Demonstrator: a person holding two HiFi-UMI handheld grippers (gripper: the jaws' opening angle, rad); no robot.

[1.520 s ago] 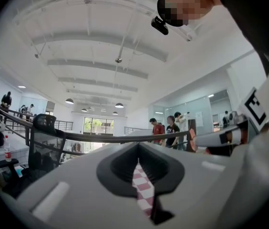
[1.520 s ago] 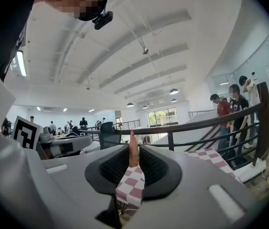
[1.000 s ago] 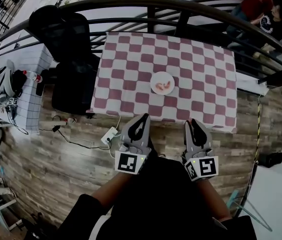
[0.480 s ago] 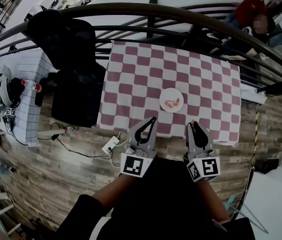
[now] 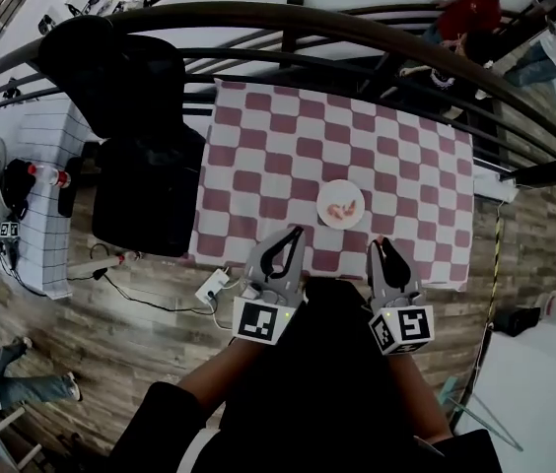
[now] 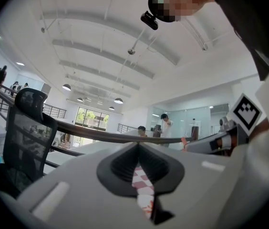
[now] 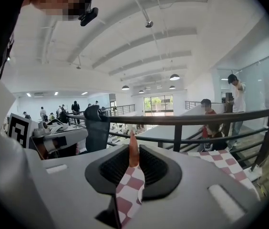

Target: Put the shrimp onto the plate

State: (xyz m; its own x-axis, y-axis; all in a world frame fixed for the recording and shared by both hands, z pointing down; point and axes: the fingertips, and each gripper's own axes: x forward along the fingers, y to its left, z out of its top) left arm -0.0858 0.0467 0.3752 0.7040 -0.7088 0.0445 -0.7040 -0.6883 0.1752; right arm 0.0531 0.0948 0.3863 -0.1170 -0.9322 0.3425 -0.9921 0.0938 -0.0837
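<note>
Orange-pink sliver, prob. a shrimp (image 7: 133, 151), stands upright, pinched at the tips of the right gripper (image 5: 382, 244), its end poking past them. The left gripper (image 5: 296, 235) has its jaws together w/ nothing btw them; only checked cloth shows through the gap. Vs a sec ago both grippers hold the same pose, but the near edge of the checked table (image 5: 258, 146) has come in under their tips and the plate (image 5: 326, 194) has slid closer. So the person has closed on the table: carry approx done, placing not yet. The plate sits just ahead of the right gripper, a bit to its left, near but apart; pink bits (image 5: 341, 209) already lie on it. Beyond runs a dark railing (image 5: 288, 16).
</note>
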